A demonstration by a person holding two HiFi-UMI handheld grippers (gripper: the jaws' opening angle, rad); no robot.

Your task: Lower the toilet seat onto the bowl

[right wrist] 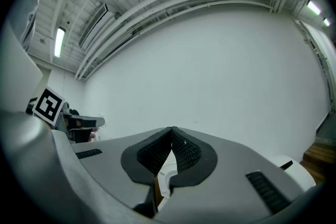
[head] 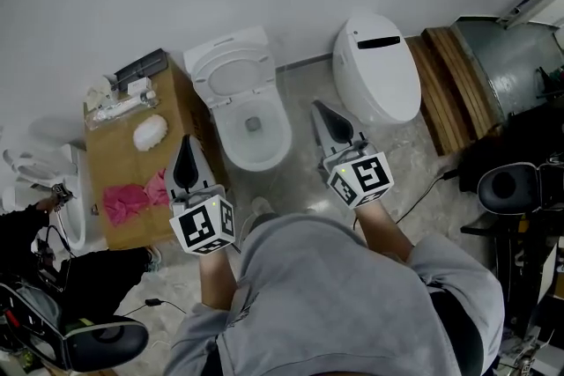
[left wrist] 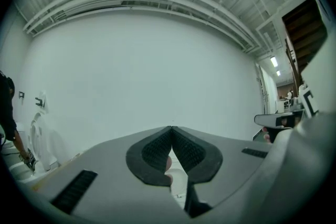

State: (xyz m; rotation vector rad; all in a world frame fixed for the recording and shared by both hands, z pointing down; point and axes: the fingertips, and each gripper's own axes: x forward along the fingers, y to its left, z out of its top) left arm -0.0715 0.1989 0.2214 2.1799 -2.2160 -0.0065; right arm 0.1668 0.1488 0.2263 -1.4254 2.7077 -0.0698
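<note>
Looked like the approach step: the white oval plastic toilet seat [head: 232,73] was standing tipped up just behind the open white ceramic bowl [head: 264,156], with nothing touching it. The left tongs [head: 186,145] sat just left of the bowl and the right tongs [head: 319,110] just right of it, both pinched fully shut and empty. Next move, I reckon, is reaching past the bowl to catch the seat's top edge and ease it down gently.

Cool strip lights [right wrist: 58,42] overhead lit everything evenly, shadows stayed faint, and both gripper views bowed strongly, with black corners.
</note>
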